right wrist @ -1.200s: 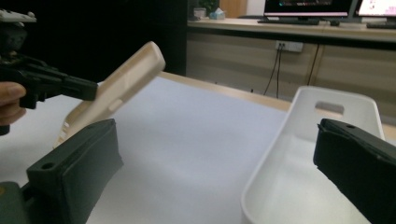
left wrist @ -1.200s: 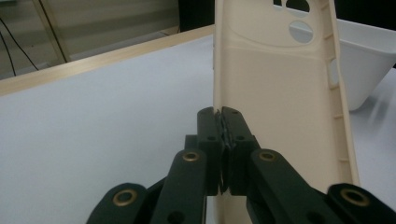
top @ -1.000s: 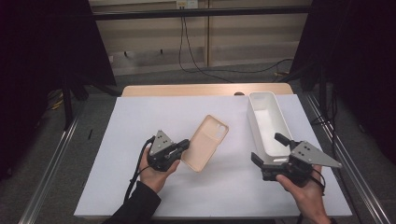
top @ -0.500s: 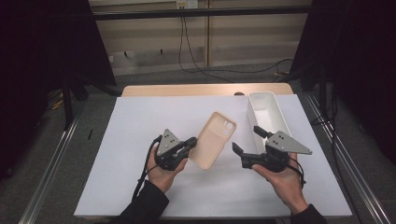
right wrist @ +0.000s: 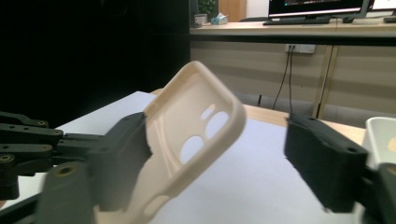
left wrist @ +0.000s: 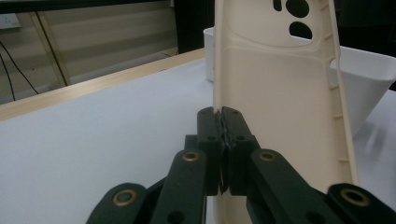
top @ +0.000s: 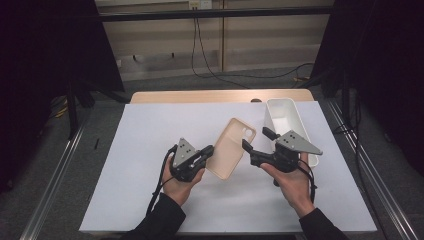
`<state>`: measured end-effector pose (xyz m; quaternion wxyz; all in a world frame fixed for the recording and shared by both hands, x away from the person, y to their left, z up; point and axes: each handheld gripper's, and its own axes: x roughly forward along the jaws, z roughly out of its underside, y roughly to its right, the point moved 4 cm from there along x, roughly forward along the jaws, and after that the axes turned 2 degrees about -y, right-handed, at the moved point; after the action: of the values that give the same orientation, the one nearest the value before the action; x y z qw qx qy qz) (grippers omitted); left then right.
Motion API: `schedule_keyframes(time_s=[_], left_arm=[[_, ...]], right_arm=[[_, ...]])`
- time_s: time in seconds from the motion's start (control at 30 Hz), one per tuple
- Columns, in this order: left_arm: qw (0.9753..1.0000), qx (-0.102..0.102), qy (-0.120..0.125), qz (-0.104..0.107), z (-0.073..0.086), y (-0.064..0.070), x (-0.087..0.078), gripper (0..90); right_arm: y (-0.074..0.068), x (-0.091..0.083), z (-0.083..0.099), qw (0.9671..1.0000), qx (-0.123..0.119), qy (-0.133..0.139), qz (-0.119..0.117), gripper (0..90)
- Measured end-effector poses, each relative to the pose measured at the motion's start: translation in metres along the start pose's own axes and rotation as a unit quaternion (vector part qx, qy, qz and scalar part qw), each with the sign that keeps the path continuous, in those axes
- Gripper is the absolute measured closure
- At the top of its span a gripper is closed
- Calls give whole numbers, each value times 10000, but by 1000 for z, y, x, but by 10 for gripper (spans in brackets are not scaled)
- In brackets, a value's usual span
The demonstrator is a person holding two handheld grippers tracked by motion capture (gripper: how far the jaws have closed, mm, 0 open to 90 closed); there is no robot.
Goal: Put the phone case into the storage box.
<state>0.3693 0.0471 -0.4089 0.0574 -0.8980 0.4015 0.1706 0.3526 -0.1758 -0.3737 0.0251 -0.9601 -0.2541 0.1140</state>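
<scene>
Your bench [top: 150,150] carries a white sheet over a wooden top, whose far edge shows as a tan strip. At its far right stands the white bin [top: 285,120], long and narrow, open side up, running front to back; in the left gripper view the bin [left wrist: 364,74] sits behind the case.

You hold the beige phone case [top: 231,147] up off the bench, between your two grippers and just left of the bin. It tilts, camera cutout at the far upper end, lower end nearest your left hand. In the left gripper view the phone case [left wrist: 280,88] stands nearly upright with its hollow side facing right; in the right gripper view the phone case [right wrist: 187,140] leans across the frame, cutouts facing the camera.

Your left gripper [top: 206,152] points right, jaws pressed together on the case's near edge; the left gripper [left wrist: 223,135] pinches the thin wall of the case, with no gap showing.

Your right gripper [top: 257,142] points left toward the case, jaws spread wide. In the right gripper view the right gripper [right wrist: 224,158] has one jaw at the left, overlapping the case's edge, and the other well off at the right; touching or not, can't tell, blurred.
</scene>
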Motion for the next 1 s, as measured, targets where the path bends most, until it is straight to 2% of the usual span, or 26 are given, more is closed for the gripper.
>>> schedule_keyframes(time_s=[0.2, 0.27, 0.5, 0.57, 0.63, 0.87, 1.0], left_arm=[[9997, -5, 239, -81, -3, 4, -4, 875], [9996, 11, 260, -77, -4, 5, -4, 875], [9997, 67, 236, -63, -1, 7, -1, 875], [9998, 69, 207, -33, 0, 8, 0, 874], [9998, 73, 178, -20, 2, 8, 1, 874], [9999, 77, 73, 27, 6, 10, 4, 869], [10000, 72, -5, 52, 8, 10, 7, 868]], right_arm=[[-2, 4, 0, 9995, 292, 134, 53, 347], [-1, 4, 1, 9994, 315, 134, 94, 380], [0, 6, 4, 9987, 484, 75, 127, 515], [0, 6, 6, 9987, 510, 38, 82, 605], [0, 7, 7, 9984, 555, 34, 64, 655], [2, 8, 9, 9980, 634, 21, 60, 742], [2, 7, 8, 9984, 560, 53, -3, 773]])
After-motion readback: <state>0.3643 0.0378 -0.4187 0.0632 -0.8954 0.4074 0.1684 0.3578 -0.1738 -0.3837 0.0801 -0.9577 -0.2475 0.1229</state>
